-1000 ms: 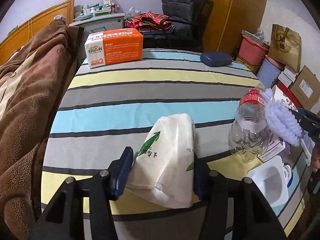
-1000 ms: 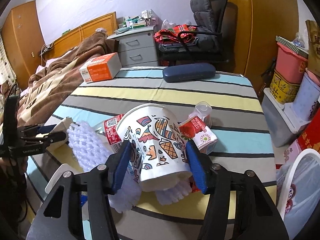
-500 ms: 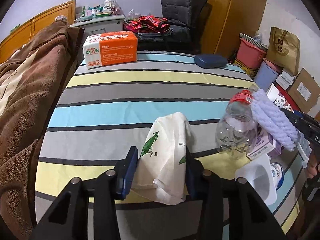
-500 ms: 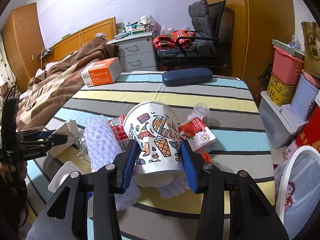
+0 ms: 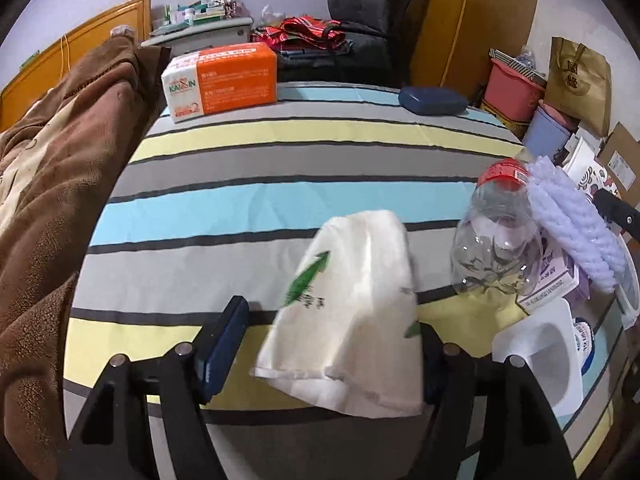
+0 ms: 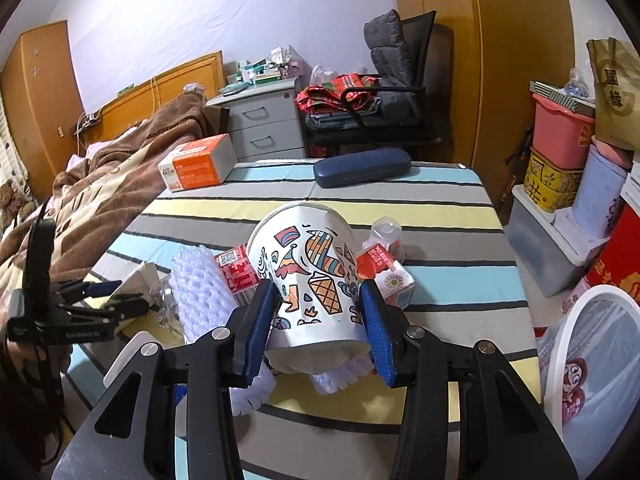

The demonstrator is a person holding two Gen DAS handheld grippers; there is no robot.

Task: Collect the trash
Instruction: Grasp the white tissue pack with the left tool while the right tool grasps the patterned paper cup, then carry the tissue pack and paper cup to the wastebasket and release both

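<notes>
Striped cloth (image 5: 256, 208) in blue, yellow and grey covered the table, with an orange tissue box (image 5: 222, 77) at its far edge toward eleven o'clock and a dark blue case (image 5: 433, 100) toward one o'clock in the left wrist view. At six o'clock the left gripper (image 5: 326, 354) had just been opening: its jaws stood apart around a cream paper bag (image 5: 352, 308) with a green leaf print, the left pad clear of it, the right one hidden behind the bag. At three o'clock lay a clear plastic bottle (image 5: 498, 248) touching white foam netting (image 5: 576, 224). In the right wrist view the right gripper (image 6: 320, 320) was clamped on a patterned paper cup (image 6: 310, 276) tipped on its side, both blue pads pressing its walls; a red carton (image 6: 386, 270) lay just beside it at two o'clock.
</notes>
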